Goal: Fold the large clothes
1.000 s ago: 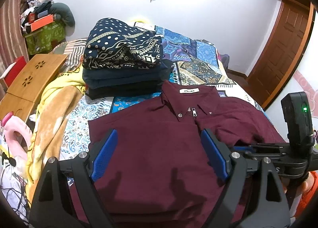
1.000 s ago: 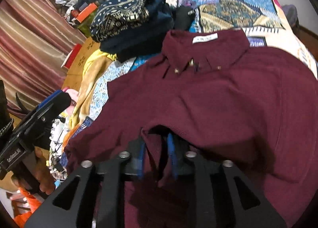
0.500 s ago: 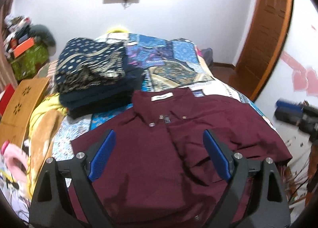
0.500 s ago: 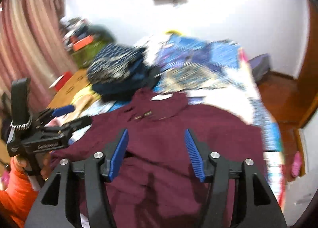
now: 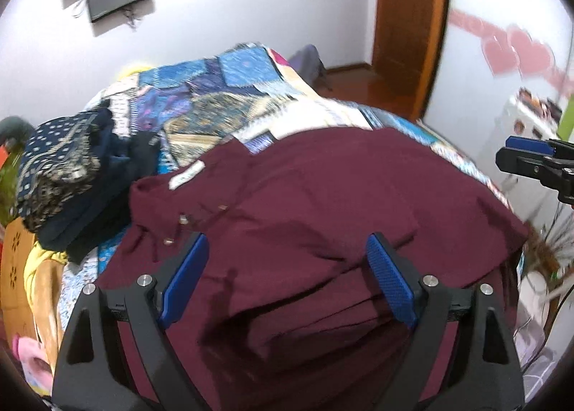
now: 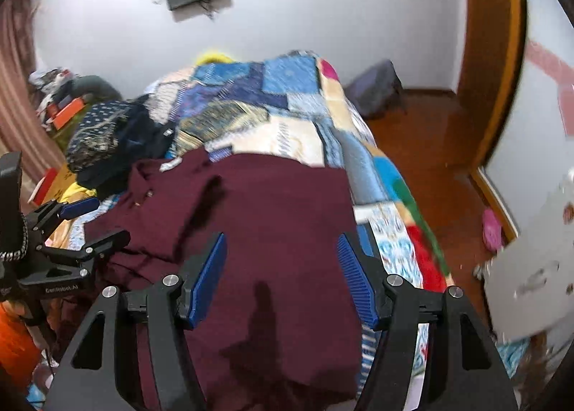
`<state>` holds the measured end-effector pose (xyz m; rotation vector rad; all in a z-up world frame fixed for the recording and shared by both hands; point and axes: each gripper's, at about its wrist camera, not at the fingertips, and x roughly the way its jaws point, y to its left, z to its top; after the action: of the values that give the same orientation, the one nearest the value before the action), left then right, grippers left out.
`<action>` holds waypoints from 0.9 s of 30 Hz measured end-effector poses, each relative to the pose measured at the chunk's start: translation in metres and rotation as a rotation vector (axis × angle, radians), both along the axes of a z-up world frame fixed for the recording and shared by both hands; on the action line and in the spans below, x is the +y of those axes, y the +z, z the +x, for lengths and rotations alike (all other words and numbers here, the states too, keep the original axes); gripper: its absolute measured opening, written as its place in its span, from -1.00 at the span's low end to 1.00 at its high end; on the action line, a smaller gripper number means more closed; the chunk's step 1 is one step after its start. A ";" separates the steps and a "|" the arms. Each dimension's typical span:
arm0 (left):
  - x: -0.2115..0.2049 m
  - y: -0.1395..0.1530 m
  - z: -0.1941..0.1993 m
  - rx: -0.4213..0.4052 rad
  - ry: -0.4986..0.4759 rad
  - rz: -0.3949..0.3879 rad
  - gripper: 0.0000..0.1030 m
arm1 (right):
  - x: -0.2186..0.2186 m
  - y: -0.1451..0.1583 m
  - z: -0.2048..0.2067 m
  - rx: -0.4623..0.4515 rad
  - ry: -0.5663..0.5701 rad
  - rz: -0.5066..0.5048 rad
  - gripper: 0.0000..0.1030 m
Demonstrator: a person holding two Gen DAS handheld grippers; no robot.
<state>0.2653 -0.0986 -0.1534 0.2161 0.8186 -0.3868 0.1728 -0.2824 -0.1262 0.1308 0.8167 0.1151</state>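
A maroon button-up shirt (image 5: 323, 210) lies spread on the patchwork bed, collar with a white label toward the far left. One side lies folded over the front. The shirt also shows in the right wrist view (image 6: 272, 231). My left gripper (image 5: 287, 278) is open and empty above the shirt's near part. My right gripper (image 6: 281, 274) is open and empty above the shirt's right half. Each gripper shows in the other's view: the right one (image 5: 531, 160) off the bed's right side, the left one (image 6: 82, 224) at the left.
A stack of folded dark clothes (image 5: 71, 174) sits on the bed's left beside the collar. The patchwork bedspread (image 6: 272, 113) runs to the far wall. A wooden door (image 5: 409, 23) and bare floor (image 6: 430, 138) are at right. Wooden lap tables (image 5: 14, 253) stand at left.
My right gripper let go of the shirt's edge, opened and pulled back to the right. Both cameras rose and swung right. The folded-over part now lies on the shirt front.
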 end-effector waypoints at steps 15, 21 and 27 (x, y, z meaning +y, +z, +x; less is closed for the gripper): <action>-0.023 -0.034 0.024 0.166 0.009 -0.048 0.73 | -0.006 -0.043 0.003 0.080 -0.022 0.071 0.17; -0.007 -0.027 0.040 0.185 0.051 -0.152 0.08 | -0.011 -0.043 0.004 0.090 -0.032 0.096 0.18; 0.033 -0.013 0.054 0.126 0.194 -0.220 -0.73 | -0.013 -0.045 0.009 0.105 -0.030 0.103 0.18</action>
<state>0.3191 -0.0660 -0.1662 -0.0929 0.9056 -0.3064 0.1819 -0.2954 -0.1711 0.2475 0.9134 0.1232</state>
